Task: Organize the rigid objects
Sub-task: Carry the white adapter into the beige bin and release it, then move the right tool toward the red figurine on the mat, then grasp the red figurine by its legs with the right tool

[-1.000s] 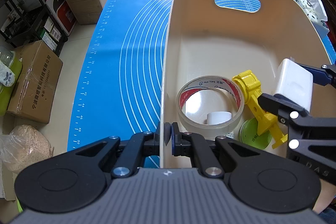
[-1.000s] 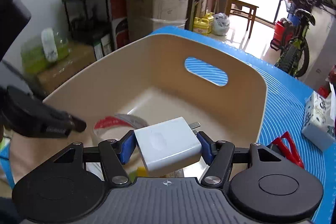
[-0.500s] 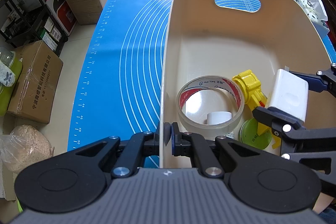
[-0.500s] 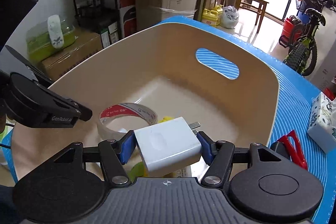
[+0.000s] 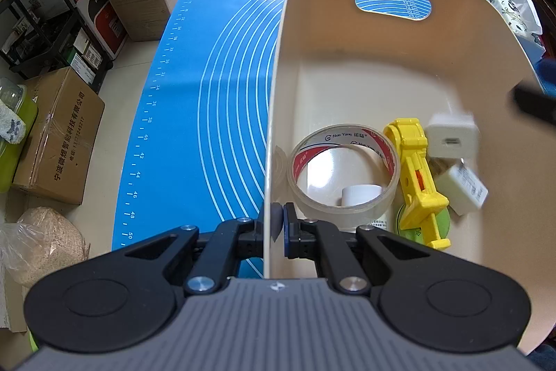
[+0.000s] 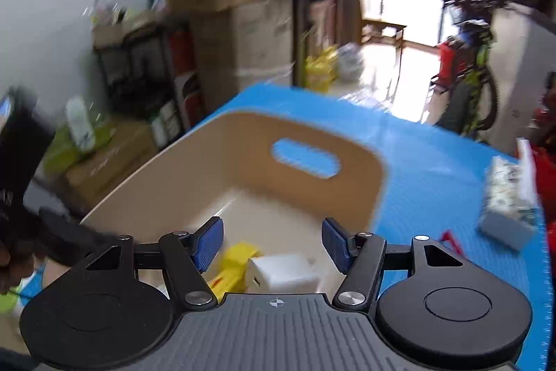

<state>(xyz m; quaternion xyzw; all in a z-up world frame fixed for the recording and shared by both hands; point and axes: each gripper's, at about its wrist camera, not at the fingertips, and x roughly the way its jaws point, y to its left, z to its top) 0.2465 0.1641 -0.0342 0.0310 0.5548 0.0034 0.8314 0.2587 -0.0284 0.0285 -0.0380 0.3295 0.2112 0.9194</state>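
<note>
White charger cube [image 5: 451,139] lying on the floor of the cream bin [image 5: 347,58], port face toward the left wrist camera, just beside the yellow plastic clamp [image 5: 415,176] and near a second white adapter [image 5: 464,188], which appears blurred. Roll of clear tape [image 5: 342,167] standing left of the clamp, a small white roll [image 5: 359,195] visible inside its ring; a green disc [image 5: 422,225] partly under the clamp's near end. Right tool [image 6: 272,244] above the bin with its blue pads spread wide and nothing between them; the charger cube [image 6: 283,273] lies below the gap. Left tool [image 5: 274,223] pinched narrow on the near left wall of the bin, one pad on each side of the rim. Bin resting on a blue mat [image 5: 215,86] covering the tabletop. Tissue pack [image 6: 509,200] on the mat, well apart to the right. Right wrist view motion-blurred.
</note>
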